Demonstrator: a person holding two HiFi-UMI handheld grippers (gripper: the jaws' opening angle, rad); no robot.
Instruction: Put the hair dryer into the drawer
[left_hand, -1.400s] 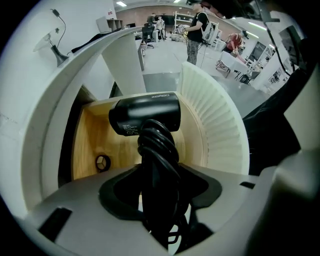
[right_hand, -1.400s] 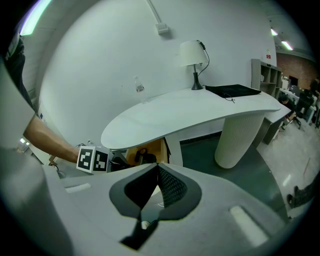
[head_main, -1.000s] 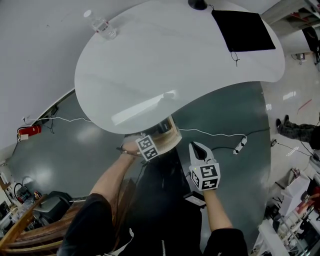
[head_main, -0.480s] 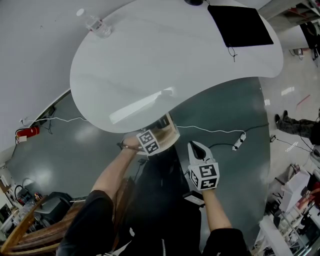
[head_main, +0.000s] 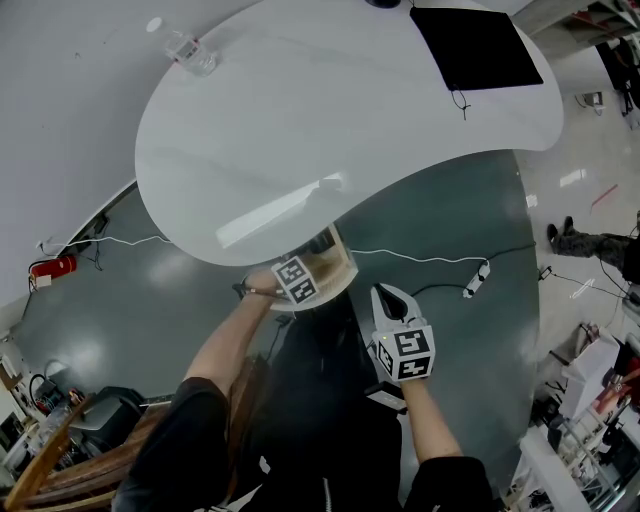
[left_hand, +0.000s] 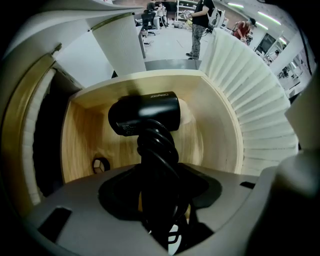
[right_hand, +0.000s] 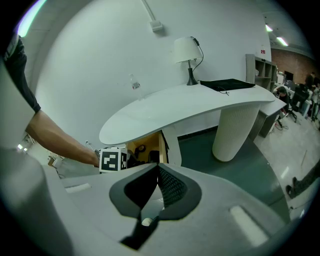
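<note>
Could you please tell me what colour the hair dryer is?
The hair dryer is plain black; it shows best in the left gripper view.

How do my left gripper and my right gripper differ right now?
The left gripper is shut on the hair dryer, clamping its cord-wrapped handle; the right gripper is shut on nothing. The left gripper reaches into the open wooden drawer; the right gripper is outside it, nearer the person. Both have their jaws closed.

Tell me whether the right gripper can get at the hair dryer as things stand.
Probably not: the left gripper holds the hair dryer inside the open drawer and fills its mouth, while the right gripper hangs shut outside.
</note>
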